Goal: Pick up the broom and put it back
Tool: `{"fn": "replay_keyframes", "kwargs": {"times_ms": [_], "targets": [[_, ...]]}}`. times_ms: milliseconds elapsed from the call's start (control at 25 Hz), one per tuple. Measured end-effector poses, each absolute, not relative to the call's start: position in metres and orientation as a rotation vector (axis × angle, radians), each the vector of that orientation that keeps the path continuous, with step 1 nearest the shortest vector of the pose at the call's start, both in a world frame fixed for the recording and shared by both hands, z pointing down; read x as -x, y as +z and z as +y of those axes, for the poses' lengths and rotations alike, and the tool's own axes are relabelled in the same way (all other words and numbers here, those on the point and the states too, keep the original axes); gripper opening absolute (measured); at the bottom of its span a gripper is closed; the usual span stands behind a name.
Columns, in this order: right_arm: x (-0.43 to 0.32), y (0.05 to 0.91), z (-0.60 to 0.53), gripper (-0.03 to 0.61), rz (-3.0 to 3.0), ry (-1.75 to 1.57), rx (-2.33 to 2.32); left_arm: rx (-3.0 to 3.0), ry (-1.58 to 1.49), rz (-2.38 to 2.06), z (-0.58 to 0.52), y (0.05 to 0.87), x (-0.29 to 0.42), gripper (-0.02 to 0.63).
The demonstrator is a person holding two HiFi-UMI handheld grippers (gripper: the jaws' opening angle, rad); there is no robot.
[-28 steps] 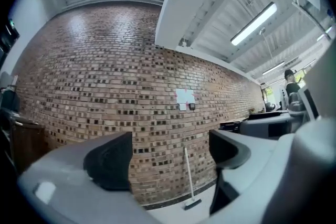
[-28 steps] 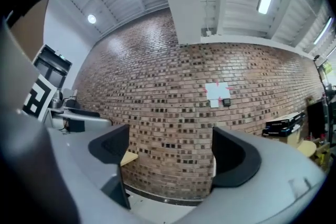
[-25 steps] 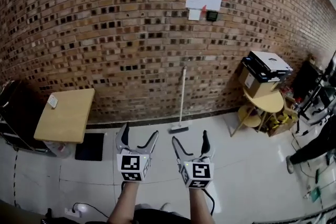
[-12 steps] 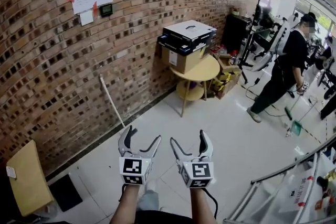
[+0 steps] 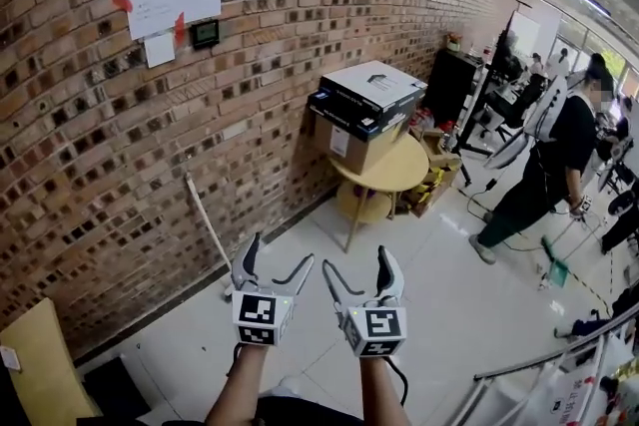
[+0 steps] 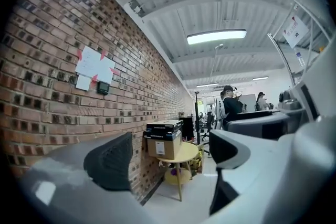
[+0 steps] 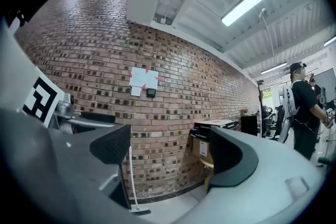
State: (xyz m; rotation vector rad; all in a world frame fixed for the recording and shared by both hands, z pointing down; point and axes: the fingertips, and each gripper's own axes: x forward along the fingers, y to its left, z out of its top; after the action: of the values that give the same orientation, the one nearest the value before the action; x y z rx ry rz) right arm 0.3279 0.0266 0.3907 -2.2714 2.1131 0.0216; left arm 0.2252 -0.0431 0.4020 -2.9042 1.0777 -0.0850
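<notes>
The broom (image 5: 207,222) has a white handle and leans upright against the brick wall (image 5: 300,55), its head on the floor hidden behind my left gripper in the head view. The right gripper view shows the broom (image 7: 131,181) with its dark head on the floor. My left gripper (image 5: 278,264) is open and empty, held in the air just right of the broom's lower end. Beside it, my right gripper (image 5: 356,266) is open too, with nothing between its jaws. Neither one touches the broom.
A round wooden table (image 5: 384,177) with stacked boxes (image 5: 367,102) stands against the wall to the right. A person in black (image 5: 544,170) stands further right by desks. A wooden tabletop (image 5: 35,364) is at lower left. A metal railing (image 5: 519,384) runs at lower right.
The head view swung right from facing the wall squarely to looking along it, then settled slightly. Both grippers stay open in the same pose.
</notes>
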Motion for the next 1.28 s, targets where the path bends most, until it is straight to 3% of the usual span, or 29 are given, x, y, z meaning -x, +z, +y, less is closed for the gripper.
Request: {"fn": "replay_keyframes", "kwargs": {"times_ms": [400,880,1200,1280], "targets": [[-0.213,0.409,-0.141,0.476,2.466,0.003,1.952,2.731,-0.095,1.51,-0.183,0.416,-0.094,0.46],[-0.015,0.423,-0.298,0.476,2.86,0.012,1.347,2.331,-0.108,2.098,-0.282,0.427,0.113,0.454],[0.041,0.425,-0.398,0.453,2.951,0.027,1.139,2.234,-0.118,2.16,-0.368,0.417,0.166,0.439],[0.038,0.437,-0.416,0.441,2.962,-0.01,1.145,2.289,-0.145,2.125,-0.383,0.424,0.163,0.387]]}}
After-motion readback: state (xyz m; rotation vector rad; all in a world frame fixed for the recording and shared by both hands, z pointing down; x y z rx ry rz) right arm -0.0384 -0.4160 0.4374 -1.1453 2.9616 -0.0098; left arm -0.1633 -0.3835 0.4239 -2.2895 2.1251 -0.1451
